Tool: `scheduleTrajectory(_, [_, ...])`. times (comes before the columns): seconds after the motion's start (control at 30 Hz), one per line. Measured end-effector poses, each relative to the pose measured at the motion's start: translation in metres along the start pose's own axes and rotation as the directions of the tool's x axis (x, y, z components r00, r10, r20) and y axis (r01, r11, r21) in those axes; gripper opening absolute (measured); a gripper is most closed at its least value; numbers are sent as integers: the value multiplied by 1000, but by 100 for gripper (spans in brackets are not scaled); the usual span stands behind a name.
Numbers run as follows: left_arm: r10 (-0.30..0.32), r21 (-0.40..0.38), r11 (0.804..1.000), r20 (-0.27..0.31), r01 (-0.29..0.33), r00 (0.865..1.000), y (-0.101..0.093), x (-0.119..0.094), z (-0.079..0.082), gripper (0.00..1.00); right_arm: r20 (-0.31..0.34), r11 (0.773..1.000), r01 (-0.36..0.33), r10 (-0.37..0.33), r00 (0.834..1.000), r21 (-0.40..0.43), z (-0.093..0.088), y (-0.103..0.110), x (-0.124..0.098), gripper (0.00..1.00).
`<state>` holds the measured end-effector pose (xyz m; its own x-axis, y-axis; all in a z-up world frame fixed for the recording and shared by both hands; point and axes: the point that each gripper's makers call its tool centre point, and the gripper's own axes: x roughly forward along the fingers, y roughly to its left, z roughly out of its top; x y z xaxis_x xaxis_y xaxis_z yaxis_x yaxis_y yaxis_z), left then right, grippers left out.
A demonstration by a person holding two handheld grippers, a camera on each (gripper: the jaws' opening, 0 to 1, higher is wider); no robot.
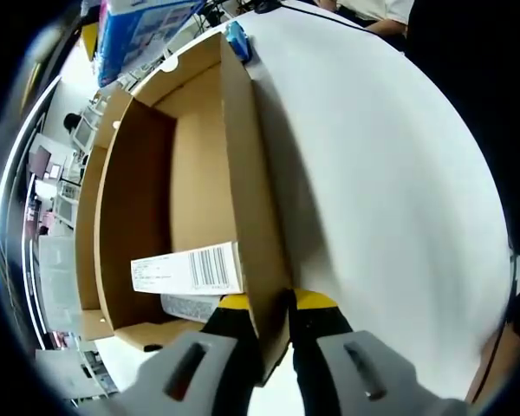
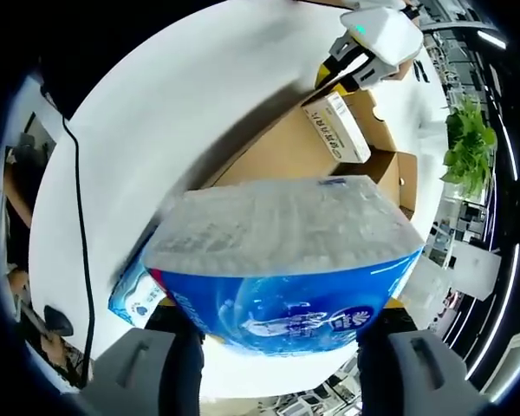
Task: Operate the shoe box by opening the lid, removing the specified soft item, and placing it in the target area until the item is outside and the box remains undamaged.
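The brown cardboard shoe box (image 1: 199, 156) lies open on the white table, its inside bare apart from a white barcode label (image 1: 186, 269) at my end. My left gripper (image 1: 276, 303) is shut on the box's side wall, one yellow-tipped finger on each side of it. My right gripper (image 2: 282, 334) is shut on a soft blue-and-clear tissue pack (image 2: 282, 260), which hangs above the shoe box (image 2: 277, 152). The same tissue pack (image 1: 143, 30) shows above the box's far end. At the box's far corner sits the left gripper (image 2: 377, 39).
A small blue packet (image 2: 134, 299) lies on the white table (image 2: 156, 113) beside the box end, also seen as a blue packet (image 1: 237, 39). A black cable (image 2: 78, 217) runs along the table edge. A green plant (image 2: 468, 147) and office furniture stand beyond.
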<state>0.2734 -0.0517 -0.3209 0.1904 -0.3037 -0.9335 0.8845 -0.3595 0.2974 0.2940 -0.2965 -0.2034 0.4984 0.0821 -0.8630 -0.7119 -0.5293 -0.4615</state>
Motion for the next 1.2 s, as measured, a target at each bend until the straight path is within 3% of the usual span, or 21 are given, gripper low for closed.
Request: scheduleTrajectory(1.2, [0, 0, 1000, -1, 0, 1000, 0, 2, 2, 11, -9, 998, -17, 18, 1000, 57, -9, 15, -4, 70])
